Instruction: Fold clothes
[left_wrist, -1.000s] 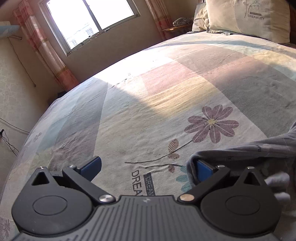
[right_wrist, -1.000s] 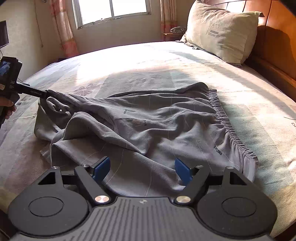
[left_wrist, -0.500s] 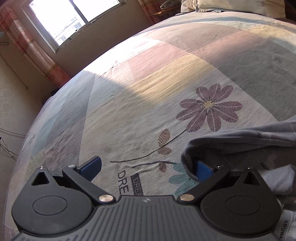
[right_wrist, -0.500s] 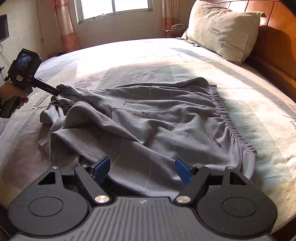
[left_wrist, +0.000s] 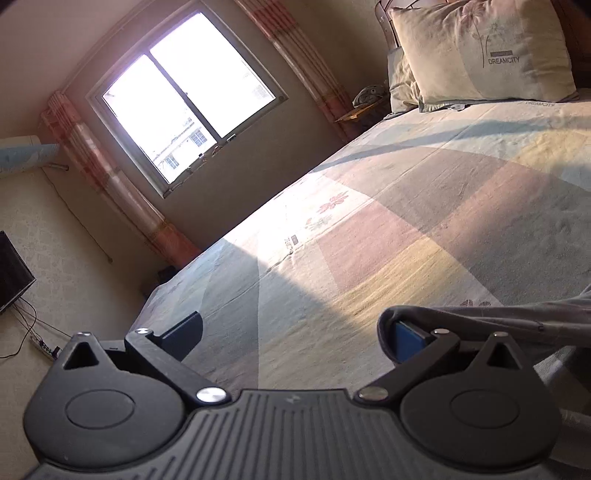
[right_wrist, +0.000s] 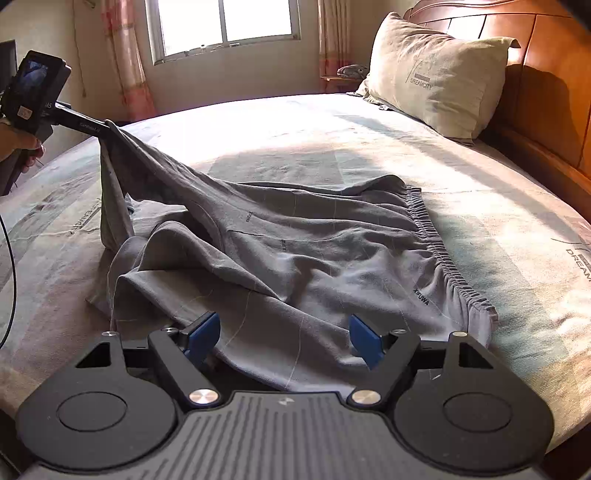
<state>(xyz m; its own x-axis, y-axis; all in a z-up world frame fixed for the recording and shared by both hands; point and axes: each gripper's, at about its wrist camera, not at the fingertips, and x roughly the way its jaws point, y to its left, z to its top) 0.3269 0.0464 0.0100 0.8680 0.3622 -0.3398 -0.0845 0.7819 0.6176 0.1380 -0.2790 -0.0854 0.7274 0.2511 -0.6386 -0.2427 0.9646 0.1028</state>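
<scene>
One shorts (right_wrist: 295, 258) leg now higher on left hand-held gripper (right_wrist: 105, 129), off bed (right_wrist: 480, 206).

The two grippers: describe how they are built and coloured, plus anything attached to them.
Each gripper is black plastic: a ribbed grey-black deck, two round housings with triangular cut-outs, and silver pivot screws. The right gripper has blue finger pads. From the right wrist view, the left gripper carries a boxy black camera unit with a small lit screen, white lettering on its arm, and a thin black cable hanging below.

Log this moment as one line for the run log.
left tongs: open, one finger hooked in grey elastic-waist shorts, hem lifted | right tongs: open above shorts | patterned bedsheet
</scene>
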